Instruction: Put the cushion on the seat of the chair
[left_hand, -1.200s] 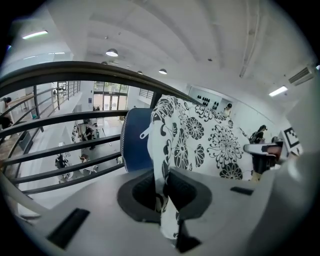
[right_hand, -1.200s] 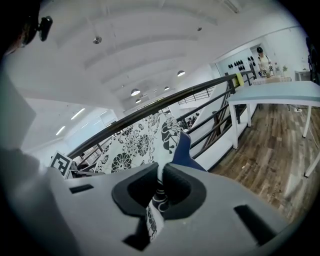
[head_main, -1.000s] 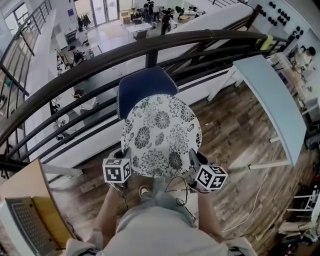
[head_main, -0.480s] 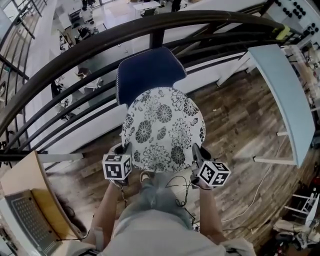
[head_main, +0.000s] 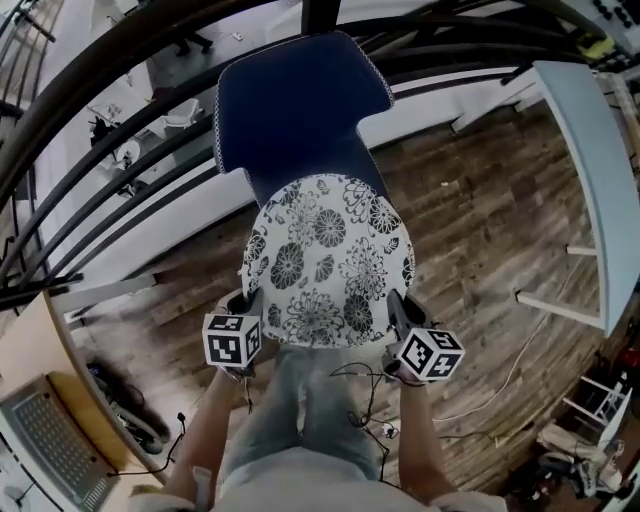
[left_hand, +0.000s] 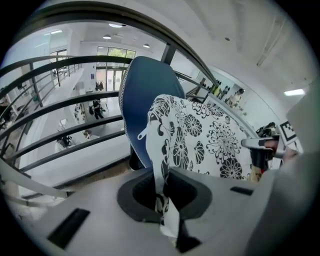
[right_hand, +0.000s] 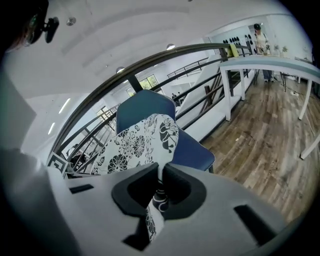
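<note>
Wood floor (head_main: 480, 230), blue chair (head_main: 290, 110), floral cushion (head_main: 325, 260) clamped by left gripper (head_main: 244, 300), right gripper (head_main: 397, 306)

The head view looks steeply down from above the person onto a round white cushion with black flowers (head_main: 325, 260), a blue upholstered chair (head_main: 295, 105) and a brown plank floor (head_main: 480, 250). The left gripper (head_main: 245, 299) view sits low and very close at the cushion's left edge, facing across it toward the chair back. The right gripper (head_main: 394, 302) view does likewise from the right edge. All three views share the cushion, the chair and a dark curved metal railing (right_hand: 150, 59).
</note>
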